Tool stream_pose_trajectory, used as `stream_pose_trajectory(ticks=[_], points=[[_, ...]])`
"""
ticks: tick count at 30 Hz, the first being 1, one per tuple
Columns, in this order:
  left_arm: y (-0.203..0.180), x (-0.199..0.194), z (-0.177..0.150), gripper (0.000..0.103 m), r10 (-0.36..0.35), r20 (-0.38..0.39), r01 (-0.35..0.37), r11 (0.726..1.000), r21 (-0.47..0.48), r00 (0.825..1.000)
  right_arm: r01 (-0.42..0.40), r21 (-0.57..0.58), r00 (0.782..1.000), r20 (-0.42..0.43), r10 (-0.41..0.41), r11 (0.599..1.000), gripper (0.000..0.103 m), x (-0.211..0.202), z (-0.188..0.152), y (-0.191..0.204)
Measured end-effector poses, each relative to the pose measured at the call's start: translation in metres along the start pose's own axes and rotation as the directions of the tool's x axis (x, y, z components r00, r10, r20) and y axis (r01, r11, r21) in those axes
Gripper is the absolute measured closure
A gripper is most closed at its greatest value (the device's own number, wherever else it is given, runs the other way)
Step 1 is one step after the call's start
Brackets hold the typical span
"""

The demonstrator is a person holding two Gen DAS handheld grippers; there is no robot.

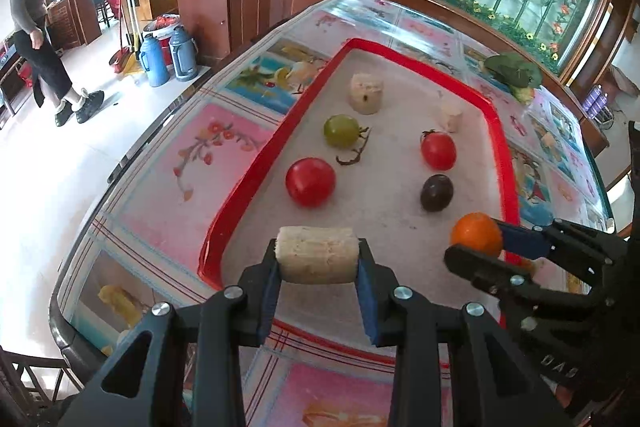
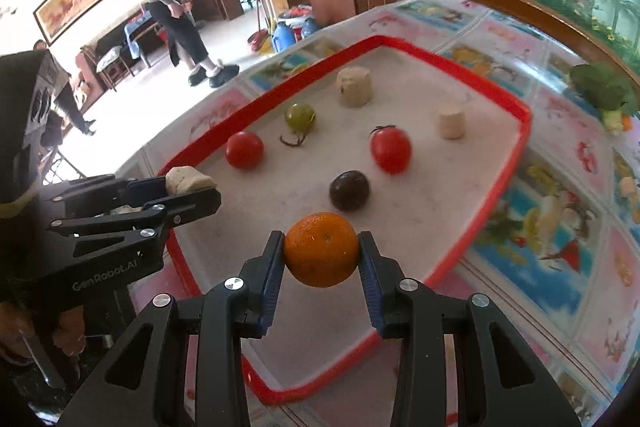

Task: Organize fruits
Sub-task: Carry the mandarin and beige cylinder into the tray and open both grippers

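My left gripper [image 1: 318, 259] is clamped on a pale sugarcane piece [image 1: 316, 255] above the red tray's [image 1: 256, 163] near edge; my right gripper [image 2: 322, 255] pinches an orange [image 2: 321, 254] over the tray's near end.

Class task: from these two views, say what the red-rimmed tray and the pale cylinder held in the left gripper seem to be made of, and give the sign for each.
Red-rimmed tray: probably plastic; the rim is glossy and one uniform colour, the floor matt and speckled. Pale cylinder, held in the left gripper: likely peeled sugarcane or similar plant stem; the side looks fibrous, rough and dull, though the material stays uncertain.
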State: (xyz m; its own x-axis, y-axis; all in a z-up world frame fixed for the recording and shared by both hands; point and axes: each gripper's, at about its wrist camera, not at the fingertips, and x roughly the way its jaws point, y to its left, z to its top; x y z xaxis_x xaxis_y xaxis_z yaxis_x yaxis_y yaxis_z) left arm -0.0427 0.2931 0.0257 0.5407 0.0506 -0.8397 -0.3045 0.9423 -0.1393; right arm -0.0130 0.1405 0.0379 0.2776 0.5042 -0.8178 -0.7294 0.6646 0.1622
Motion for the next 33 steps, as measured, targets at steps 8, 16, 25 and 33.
stream_pose_trajectory(ticks=[8, 16, 25, 33], points=[[0.001, 0.01, 0.0, 0.066, 0.005, -0.017, -0.005, 1.0, 0.003, 1.0, -0.004, -0.011, 0.999, -0.039, 0.004, 1.0, 0.068, 0.02, 0.003, 0.004], [0.0, 0.013, 0.0, 0.066, 0.021, -0.021, -0.021, 1.0, 0.008, 1.0, -0.002, -0.016, 0.999, -0.049, 0.002, 1.0, 0.067, 0.028, 0.005, 0.004], [-0.002, 0.013, 0.0, 0.066, 0.034, -0.031, -0.034, 0.999, 0.011, 0.999, 0.009, -0.017, 0.998, -0.064, -0.01, 1.0, 0.063, 0.031, 0.006, 0.002], [-0.009, 0.007, -0.001, 0.053, 0.06, -0.025, -0.059, 0.998, 0.019, 0.998, 0.008, -0.009, 0.998, -0.057, -0.009, 1.0, 0.062, 0.023, 0.004, -0.003]])
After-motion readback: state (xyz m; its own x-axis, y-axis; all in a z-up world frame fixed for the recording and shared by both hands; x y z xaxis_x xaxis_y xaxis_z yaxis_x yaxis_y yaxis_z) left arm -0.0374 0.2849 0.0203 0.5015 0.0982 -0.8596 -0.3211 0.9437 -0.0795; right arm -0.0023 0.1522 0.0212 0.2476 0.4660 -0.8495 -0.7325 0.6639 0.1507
